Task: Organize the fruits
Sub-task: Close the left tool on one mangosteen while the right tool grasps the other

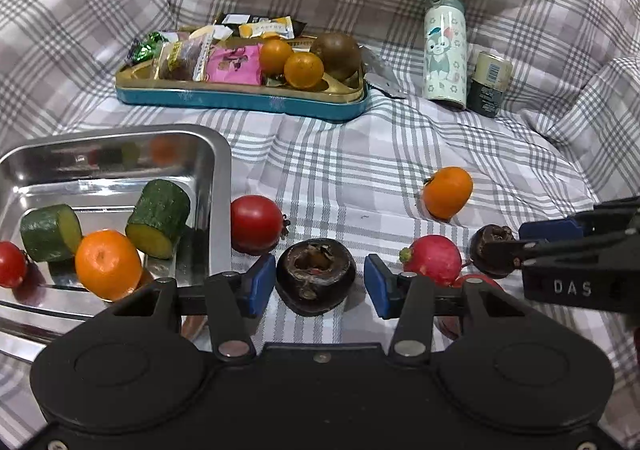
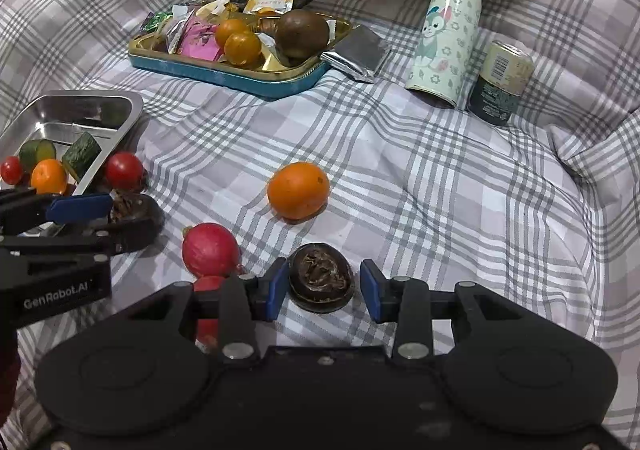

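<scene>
My left gripper [image 1: 319, 281] is open, its blue pads on either side of a dark brown water chestnut [image 1: 316, 276] lying on the plaid cloth, small gaps both sides. My right gripper [image 2: 324, 287] is open around a second dark chestnut [image 2: 321, 277]. A steel tray [image 1: 208, 170] at the left holds two cucumber pieces [image 1: 160, 218], an orange [image 1: 107, 264] and a cherry tomato [image 1: 11, 264]. A red tomato [image 1: 256, 224] lies beside the tray. A pink radish [image 1: 434, 259] and an orange [image 1: 448, 192] lie on the cloth.
A teal tin [image 1: 240, 98] at the back holds snack packets, two small oranges and a kiwi. A patterned bottle [image 1: 446, 50] and a small can [image 1: 490, 84] stand at the back right. A foil packet [image 2: 358, 52] lies by the tin.
</scene>
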Demonstrator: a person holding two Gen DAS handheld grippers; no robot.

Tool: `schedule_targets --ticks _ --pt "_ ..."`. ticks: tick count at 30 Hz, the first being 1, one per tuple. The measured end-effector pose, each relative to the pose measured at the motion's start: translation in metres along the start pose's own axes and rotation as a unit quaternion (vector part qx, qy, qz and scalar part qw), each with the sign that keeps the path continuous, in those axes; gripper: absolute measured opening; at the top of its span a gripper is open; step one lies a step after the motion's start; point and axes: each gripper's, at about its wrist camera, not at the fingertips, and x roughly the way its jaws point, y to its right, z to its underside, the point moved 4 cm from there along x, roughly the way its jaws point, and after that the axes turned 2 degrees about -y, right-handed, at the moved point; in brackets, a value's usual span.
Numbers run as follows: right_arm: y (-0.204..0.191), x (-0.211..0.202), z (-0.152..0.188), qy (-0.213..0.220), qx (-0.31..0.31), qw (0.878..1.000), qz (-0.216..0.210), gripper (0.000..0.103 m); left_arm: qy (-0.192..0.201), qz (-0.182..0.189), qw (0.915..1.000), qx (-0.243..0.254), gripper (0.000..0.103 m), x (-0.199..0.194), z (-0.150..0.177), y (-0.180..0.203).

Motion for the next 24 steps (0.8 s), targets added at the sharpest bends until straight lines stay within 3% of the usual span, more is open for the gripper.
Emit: schedule_targets --ticks 7,12,13,15,17,20,24 --pt "-0.007 0.006 0.001 -0.005 -0.019 1.0 0.009 0.043 -0.002 0.005 1.0 -0.002 0.055 0.006 -0.002 0.002" --pt "-0.006 0.004 0.0 0.007 -0.019 1.0 0.008 0.039 -0.003 0.007 0.9998 -0.017 0.052 0.01 -0.005 0.0" --pt "-0.005 0.002 0.0 0.011 -0.019 1.0 0.007 0.037 -0.002 0.011 0.9997 -0.021 0.052 0.009 -0.005 -0.001" --pt "-0.005 -0.004 -0.003 0.026 -0.014 1.0 -0.001 0.017 0.0 0.015 0.9995 -0.028 0.052 0.008 -0.005 -0.003" --pt "0.0 -0.005 -0.005 0.029 0.001 1.0 -0.006 0.009 0.002 0.016 0.9995 -0.028 0.052 0.008 -0.004 -0.003" --pt "0.005 -0.002 -0.005 0.023 0.014 1.0 -0.003 0.011 0.004 0.006 0.9999 -0.014 0.052 0.009 -0.003 0.0" --pt "0.009 -0.002 -0.004 0.022 0.021 1.0 0.004 0.031 0.006 0.0 1.0 -0.007 0.052 0.009 -0.001 0.003"
